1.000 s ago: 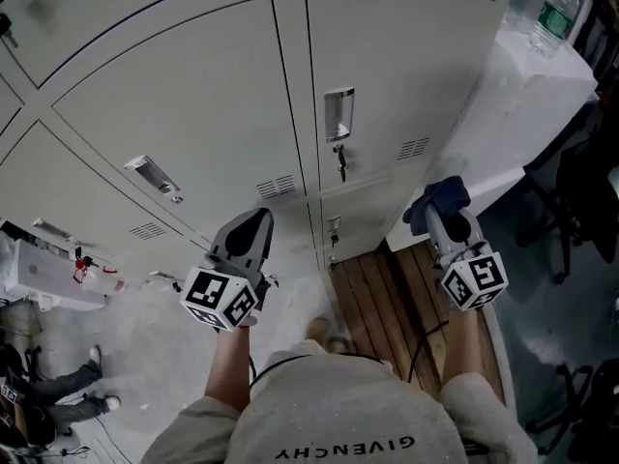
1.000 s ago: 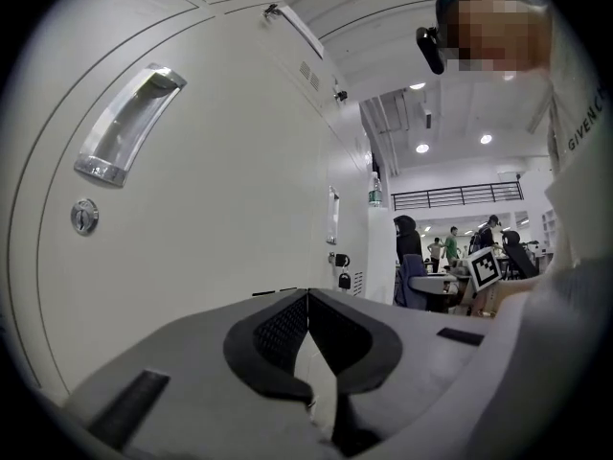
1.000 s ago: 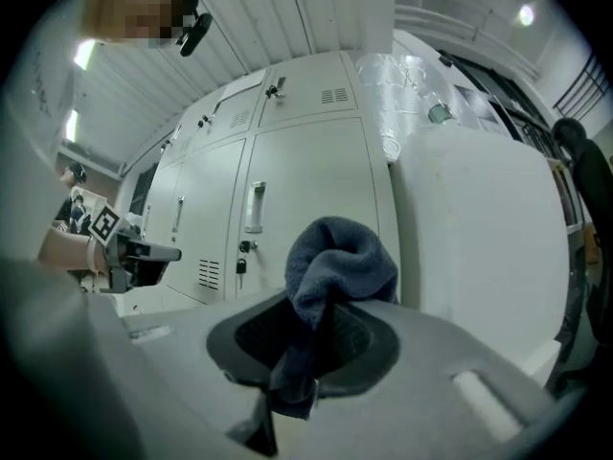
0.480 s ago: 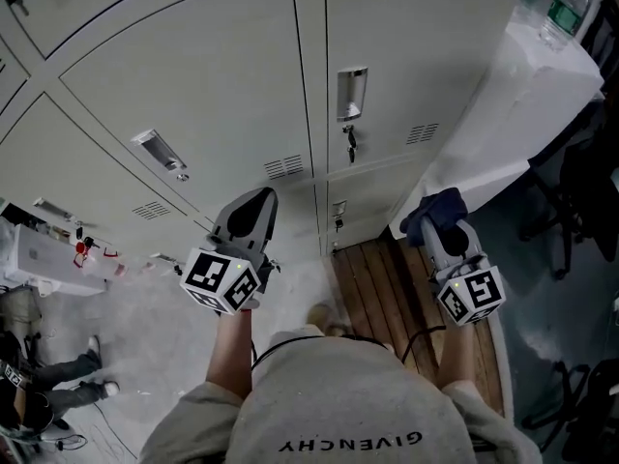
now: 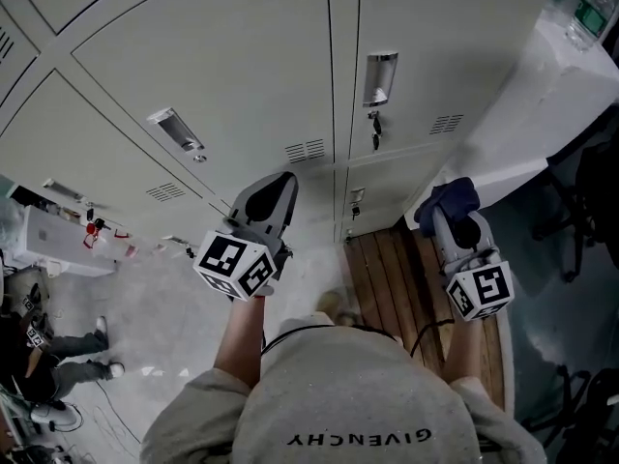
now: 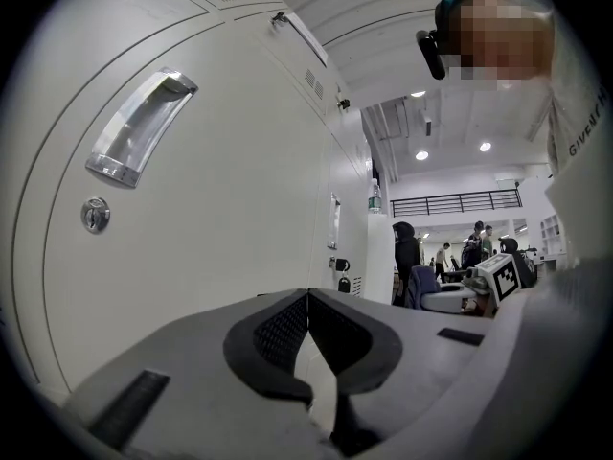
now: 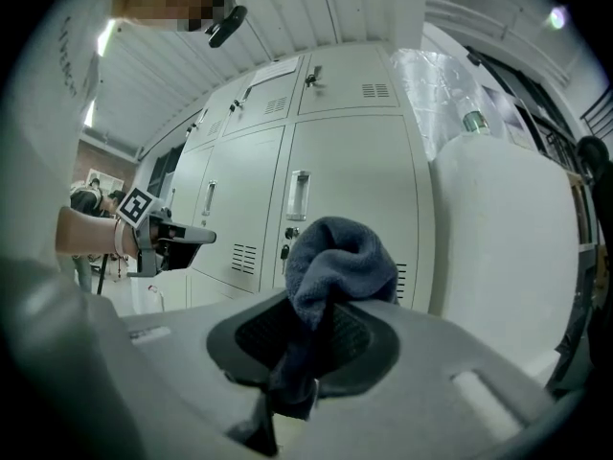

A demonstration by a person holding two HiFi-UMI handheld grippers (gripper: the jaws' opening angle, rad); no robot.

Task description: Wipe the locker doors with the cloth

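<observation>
The cloth is partly hidden inside the right gripper.

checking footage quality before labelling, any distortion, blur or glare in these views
Head view: dim and greyish, the locker doors bowed by the wide lens, no obvious blur. Left gripper view: strong fisheye inside a dark round border, ceiling lights glaring bright far off. Right gripper view: same fisheye, the cloth sharp up close.

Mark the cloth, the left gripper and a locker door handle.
Dark blue terry cloth [image 7: 337, 255]: right gripper view, bunched top above the jaws.
Left gripper [image 6: 308, 297]: left gripper view, where its shut tips meet.
Silver recessed door handle [image 6: 141, 127]: left gripper view, middle of the plate.
</observation>
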